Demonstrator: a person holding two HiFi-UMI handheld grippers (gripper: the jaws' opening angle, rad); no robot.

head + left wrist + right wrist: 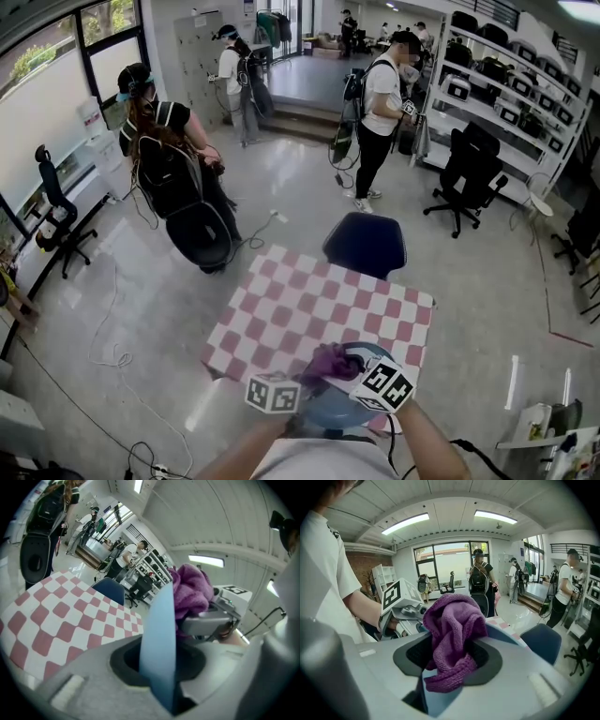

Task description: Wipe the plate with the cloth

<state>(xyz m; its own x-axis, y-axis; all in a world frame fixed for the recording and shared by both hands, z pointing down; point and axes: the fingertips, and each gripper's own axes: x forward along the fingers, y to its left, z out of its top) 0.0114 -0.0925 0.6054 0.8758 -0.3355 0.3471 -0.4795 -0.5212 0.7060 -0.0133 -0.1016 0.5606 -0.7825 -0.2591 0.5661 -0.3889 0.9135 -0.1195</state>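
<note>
Purple cloth is clamped in right gripper jaws, held against blue plate, which is clamped edge-on in left gripper jaws by checkered bench.

Purple cloth looks nubby (soft, matt); blue plate smooth.

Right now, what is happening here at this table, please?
A person works at the red-and-white checkered table. The left hand-held gripper is shut on the rim of a round light-blue plate. The right hand-held gripper is shut on a crumpled purple cloth, which lies against the plate.
</note>
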